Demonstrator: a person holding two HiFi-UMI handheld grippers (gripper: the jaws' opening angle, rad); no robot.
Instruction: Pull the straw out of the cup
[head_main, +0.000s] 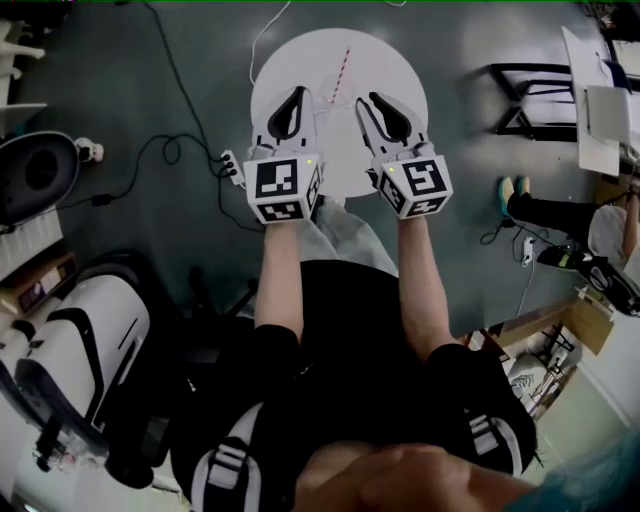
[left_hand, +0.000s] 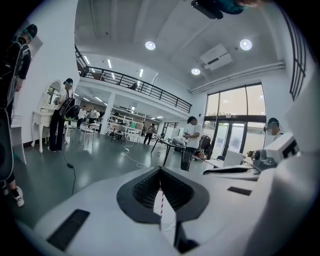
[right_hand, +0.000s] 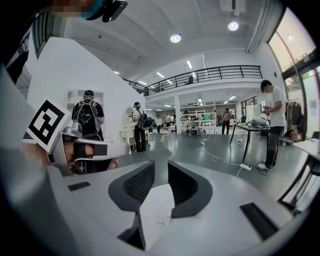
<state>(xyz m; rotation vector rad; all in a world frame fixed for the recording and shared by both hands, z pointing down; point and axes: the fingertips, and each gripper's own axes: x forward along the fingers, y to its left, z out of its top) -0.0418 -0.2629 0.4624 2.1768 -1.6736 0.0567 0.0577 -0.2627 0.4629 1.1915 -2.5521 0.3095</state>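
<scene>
A high, glass-fronted hall with a grey floor (head_main: 150, 90), seen from above, where a round white table (head_main: 400, 60) stands before a person working two hand-held tongs. At the far left, black cables (head_main: 165, 150) trail across the floor to a white power strip (head_main: 231, 167) just beside the table's edge. The left gripper (head_main: 299, 95) reaches over the near left part of the table, its jaws drawn together at the tips and gripping nothing. The red-and-white striped straw (head_main: 342, 68) rests over the middle of the table, beyond both sets of tips and between them, apart from each. In the left gripper view the straw (left_hand: 161, 200) shows only through the gap behind the closed tips. Whether it stands upright or lies flat cannot be told. To its right, the right gripper (head_main: 367, 100) holds its jaws apart, with only bare tabletop between them. People (right_hand: 272, 125) stand about the hall in the background of both gripper views.
</scene>
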